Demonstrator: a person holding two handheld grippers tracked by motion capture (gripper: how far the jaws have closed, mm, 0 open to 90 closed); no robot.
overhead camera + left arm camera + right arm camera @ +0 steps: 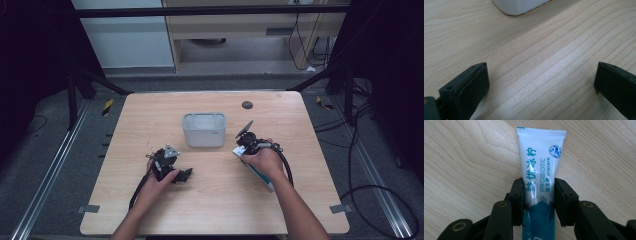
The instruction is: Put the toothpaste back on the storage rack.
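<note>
A white toothpaste tube point(540, 167) with a teal lower part, blue lettering and a flat crimped end lies on the wooden table point(210, 200), right of centre in the high view. The right gripper point(539, 195) has its jaws clamped on its sides. Lower left, the left gripper point(541, 82) rests with jaws wide apart, below the grey bin point(204, 130)

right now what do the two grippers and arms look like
Both grippers are black: the left gripper carries a grey three-cornered plate, the right gripper a dark round disc. Black cables trail from each. The fingers are flat black pads on hinged links with brass-coloured pivots. Forearms are bare, no sleeves.
</note>
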